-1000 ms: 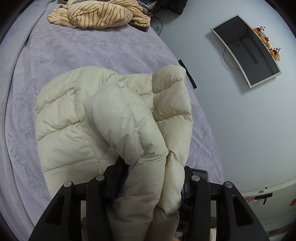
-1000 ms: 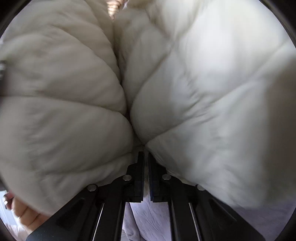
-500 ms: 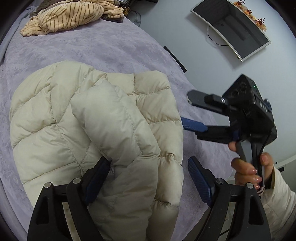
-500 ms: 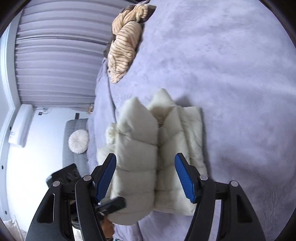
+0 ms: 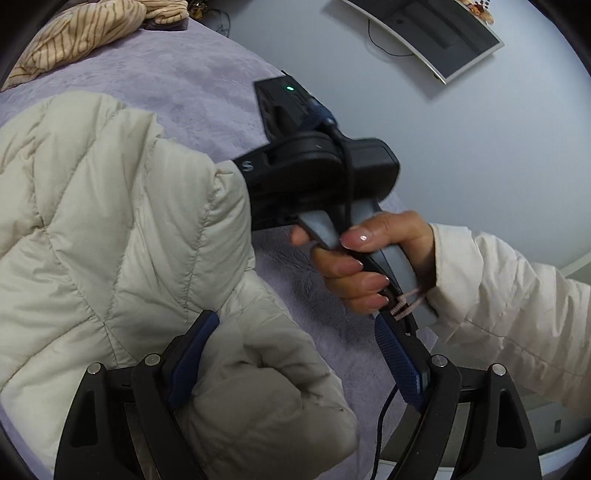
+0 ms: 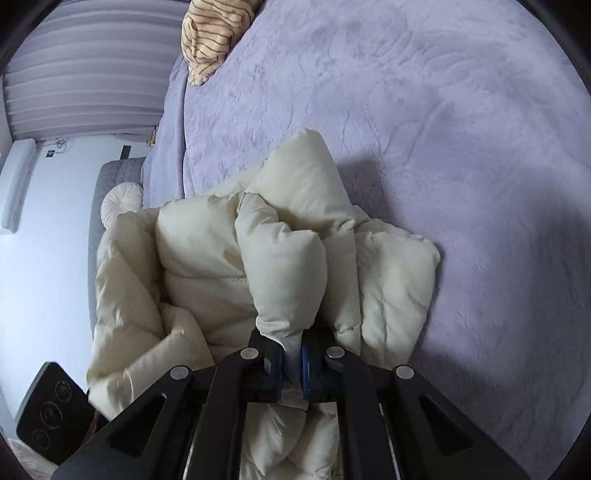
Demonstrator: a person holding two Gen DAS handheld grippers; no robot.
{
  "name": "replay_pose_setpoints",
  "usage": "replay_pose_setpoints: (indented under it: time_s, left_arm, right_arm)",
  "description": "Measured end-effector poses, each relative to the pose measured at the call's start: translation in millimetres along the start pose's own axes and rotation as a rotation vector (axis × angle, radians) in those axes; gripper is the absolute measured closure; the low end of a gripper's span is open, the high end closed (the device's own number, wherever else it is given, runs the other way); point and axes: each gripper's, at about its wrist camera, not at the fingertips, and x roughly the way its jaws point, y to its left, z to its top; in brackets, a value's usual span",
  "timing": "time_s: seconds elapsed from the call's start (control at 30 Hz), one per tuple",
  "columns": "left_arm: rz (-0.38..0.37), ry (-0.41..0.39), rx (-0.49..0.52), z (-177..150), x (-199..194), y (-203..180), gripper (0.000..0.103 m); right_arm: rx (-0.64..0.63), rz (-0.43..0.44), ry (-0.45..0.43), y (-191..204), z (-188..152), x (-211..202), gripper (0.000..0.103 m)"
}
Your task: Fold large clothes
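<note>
Since half a second ago, right tongs (image 6: 291, 363) went from spread wide above the cream puffer jacket (image 6: 258, 266) to clamped on a fold of it, blue pads nearly together with fabric pinched between. Left tongs (image 5: 295, 362) spread wide, gripping nothing; one pad (image 5: 192, 354) touches the jacket's sleeve. Jacket lies bunched on the lavender bed (image 6: 424, 110). Striped tan garment (image 6: 210, 33) sits well apart from the jacket, at the bed's far edge.
</note>
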Motion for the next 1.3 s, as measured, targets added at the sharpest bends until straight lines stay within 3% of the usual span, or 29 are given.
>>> replay_pose_setpoints:
  time_s: [0.1, 0.2, 0.27, 0.3, 0.33, 0.37, 0.4, 0.57, 0.63, 0.77, 0.83, 0.9, 1.0, 1.07, 1.2, 1.3]
  left_arm:
    - [0.023, 0.011, 0.012, -1.0, 11.3, -1.1, 0.017]
    - [0.031, 0.010, 0.002, -1.8, 12.2, 0.2, 0.017]
    - [0.035, 0.007, 0.002, -1.6, 11.1, 1.5, 0.017]
    - [0.038, 0.005, 0.002, -2.2, 10.1, 1.4, 0.017]
    - [0.041, 0.003, 0.001, -2.3, 9.8, 2.1, 0.017]
    - [0.042, 0.001, 0.002, -3.0, 8.8, 2.0, 0.017]
    - [0.044, 0.000, 0.003, -3.9, 7.9, 2.0, 0.017]
    - [0.056, 0.002, 0.015, -8.7, 6.0, -0.6, 0.017]
    - [0.061, 0.004, 0.021, -3.0, 12.4, -4.9, 0.017]
    - [0.088, 0.007, 0.023, 2.4, 25.6, -20.1, 0.017]
    - [0.106, 0.004, 0.016, 2.3, 22.9, -22.3, 0.017]
    - [0.114, -0.018, 0.021, 0.3, 6.6, -29.4, 0.017]
    - [0.133, -0.082, 0.015, -6.6, -32.7, -29.0, 0.017]
    - [0.192, -0.130, -0.024, -12.7, -59.5, -12.6, 0.017]
    - [0.304, -0.174, -0.232, -25.1, -88.0, 52.7, 0.017]
    - [0.201, -0.146, -0.372, -26.6, -81.5, 92.3, 0.017]
  right_arm:
    - [-0.004, -0.004, 0.032, -2.6, 12.8, 19.4, 0.096]
    - [-0.004, -0.037, 0.031, 0.2, 12.6, 9.7, 0.095]
    - [-0.011, -0.065, 0.005, 7.2, 12.0, -7.1, 0.088]
    - [-0.020, -0.065, -0.013, 11.8, 9.0, -20.0, 0.063]
    - [-0.032, -0.062, -0.032, 17.0, 6.2, -32.2, 0.026]
    - [-0.049, -0.084, -0.054, 22.6, 2.8, -44.3, 0.014]
    - [-0.078, -0.110, -0.071, 28.0, -2.1, -55.8, 0.012]
    - [-0.173, -0.070, -0.042, 49.4, -25.9, -86.8, 0.014]
    - [-0.203, -0.058, -0.010, 55.4, -27.9, -81.0, 0.030]
    - [-0.231, -0.027, 0.053, 63.0, -27.3, -56.3, 0.050]
    - [-0.220, -0.047, 0.070, 62.6, -24.2, -42.2, 0.086]
    - [-0.230, -0.118, 0.053, 59.3, -21.4, -35.3, 0.093]
    - [-0.174, -0.128, 0.045, 38.6, -22.1, -36.1, 0.095]
    - [-0.159, -0.136, 0.052, 25.5, -24.8, -33.3, 0.095]
    - [-0.127, -0.113, 0.037, 6.9, -27.1, -28.3, 0.095]
    - [-0.108, -0.096, 0.027, -0.8, -27.5, -24.4, 0.096]
